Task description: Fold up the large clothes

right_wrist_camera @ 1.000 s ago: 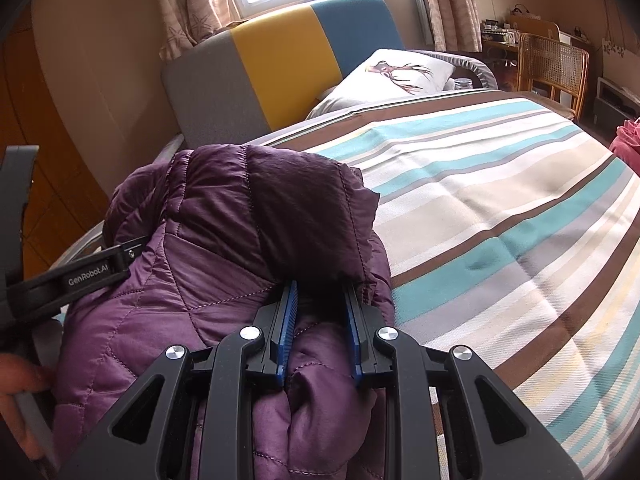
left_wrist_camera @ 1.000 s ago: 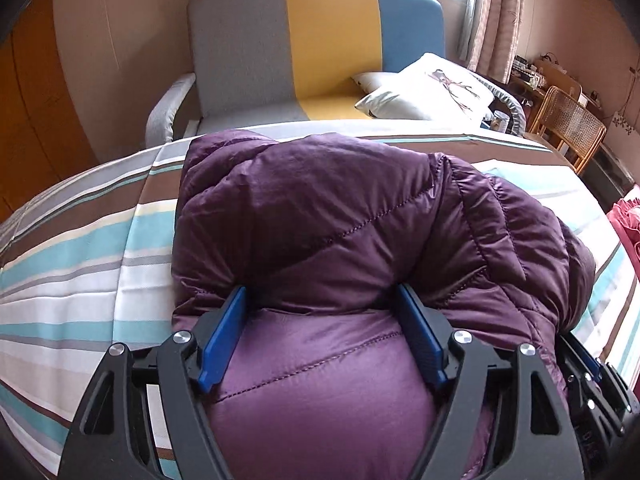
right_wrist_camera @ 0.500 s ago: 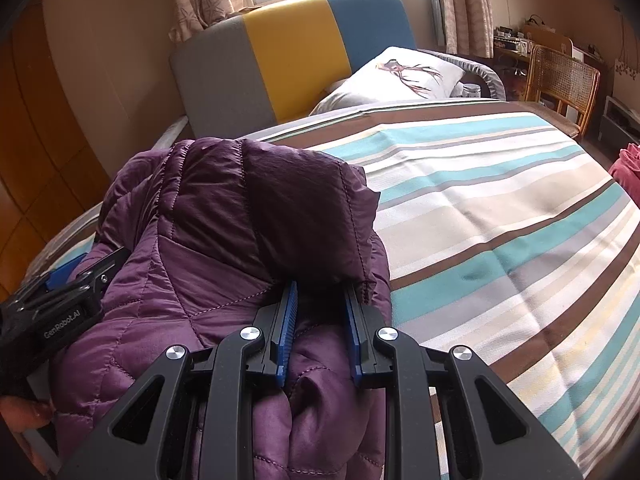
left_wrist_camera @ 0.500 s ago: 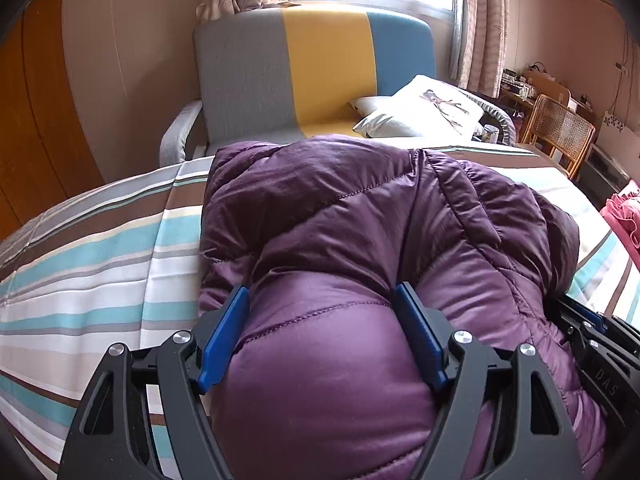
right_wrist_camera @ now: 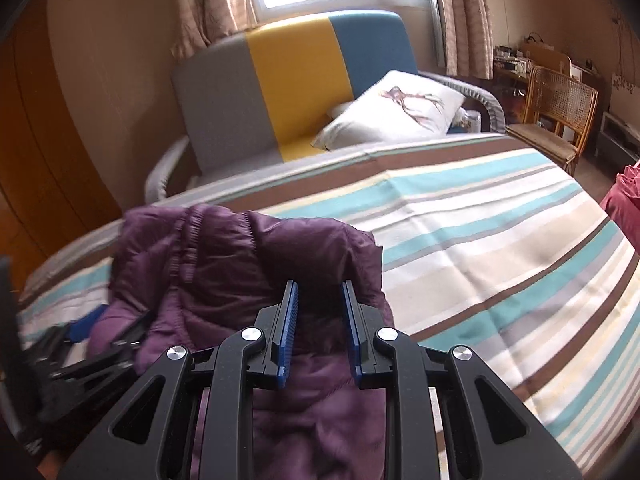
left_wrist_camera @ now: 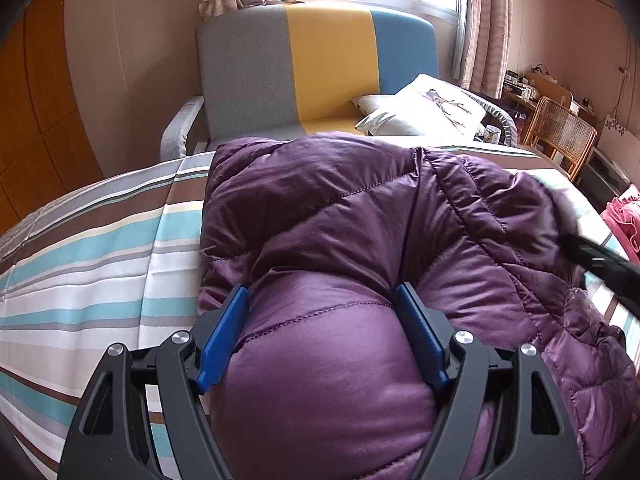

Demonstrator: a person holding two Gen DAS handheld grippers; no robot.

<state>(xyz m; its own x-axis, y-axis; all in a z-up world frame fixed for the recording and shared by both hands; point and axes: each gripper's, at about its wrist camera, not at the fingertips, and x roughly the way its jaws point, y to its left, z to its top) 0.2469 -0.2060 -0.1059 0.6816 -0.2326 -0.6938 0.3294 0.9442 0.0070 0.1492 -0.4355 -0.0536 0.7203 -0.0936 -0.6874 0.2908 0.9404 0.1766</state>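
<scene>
A purple quilted puffer jacket (left_wrist_camera: 360, 208) lies bunched on the striped bed (left_wrist_camera: 100, 264). My left gripper (left_wrist_camera: 322, 288) is shut on a thick padded fold of it, which bulges between the widely spaced blue pads (left_wrist_camera: 222, 336). My right gripper (right_wrist_camera: 319, 285) is shut on a thinner edge of the same jacket (right_wrist_camera: 280, 248), held up off the bed. The right gripper shows as a blurred black bar (left_wrist_camera: 600, 264) at the right edge of the left wrist view. The left gripper (right_wrist_camera: 84, 340) sits low at the left of the right wrist view.
The striped sheet (right_wrist_camera: 500, 248) stretches bare to the right of the jacket. Behind the bed stands a grey, yellow and blue armchair (left_wrist_camera: 320, 72) with a white pillow (left_wrist_camera: 428, 108). A rattan chair (right_wrist_camera: 556, 112) and a pink cloth (left_wrist_camera: 624, 220) are at the right.
My right gripper has risen with the jacket edge, so the jacket sits lower in its view. The left gripper first shifted forward with its fold, then kept still.
</scene>
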